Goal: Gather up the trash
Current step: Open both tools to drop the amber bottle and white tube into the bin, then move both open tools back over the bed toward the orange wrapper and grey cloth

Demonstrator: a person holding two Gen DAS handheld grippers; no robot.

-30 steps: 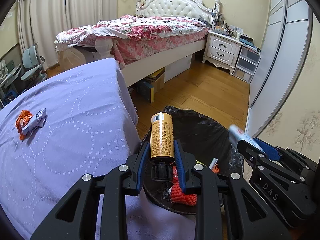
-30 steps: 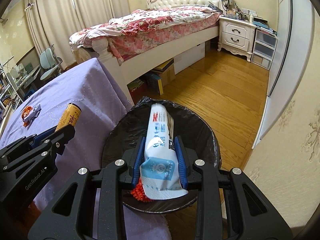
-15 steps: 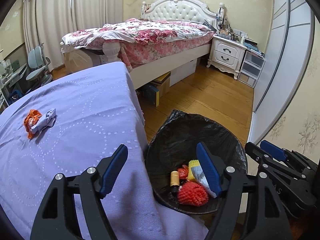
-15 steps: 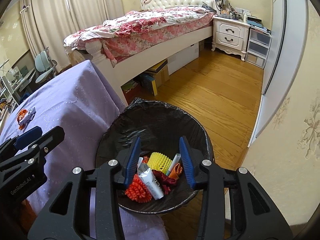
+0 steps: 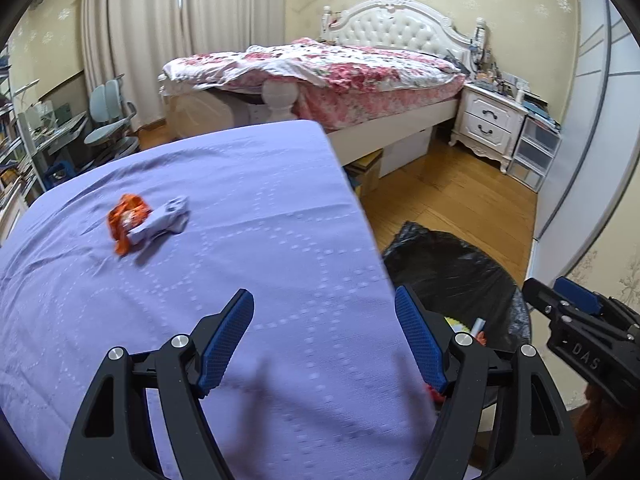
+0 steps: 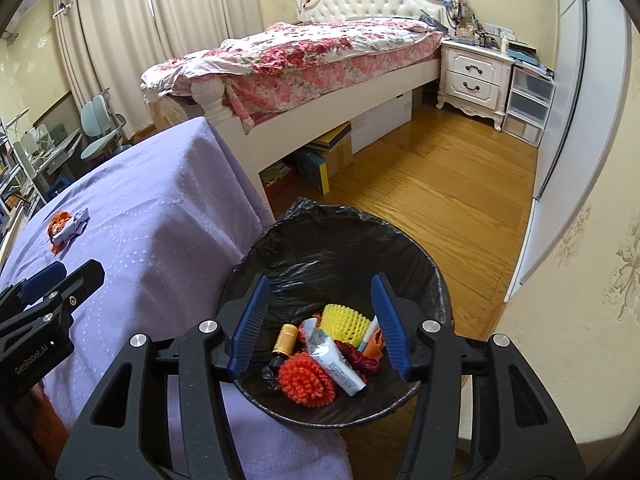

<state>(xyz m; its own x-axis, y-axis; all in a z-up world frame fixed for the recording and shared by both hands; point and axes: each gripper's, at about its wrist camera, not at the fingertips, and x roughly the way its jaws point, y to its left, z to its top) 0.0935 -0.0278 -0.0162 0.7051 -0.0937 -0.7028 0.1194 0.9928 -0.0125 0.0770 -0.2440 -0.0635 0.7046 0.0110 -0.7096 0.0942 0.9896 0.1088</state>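
I am standing at a table draped in a lilac cloth (image 5: 248,216), a bed (image 6: 320,48) with a flowered quilt lying beyond it across a wooden floor (image 6: 448,188). A trash bin lined with a black bag (image 6: 340,240) is sitting on the floor, tight against the table's near corner.

My left gripper (image 5: 324,332) is hovering over the cloth, its jaws standing wide with nothing between them. My right gripper (image 6: 320,320) is hanging over the bin's mouth, its jaws opening, nothing pinched between them.

Inside the bin the collected trash is lying in a heap: a white tube (image 6: 336,360), a yellow foam net (image 6: 346,320), an orange bristly ball (image 6: 306,380), a small amber bottle (image 6: 285,340), a dark red scrap (image 6: 358,358).

Two pieces are waiting on the cloth, well away from both grippers: an orange wrapper (image 5: 126,216) and a crumpled pale wrapper (image 5: 162,222), the two touching each other.
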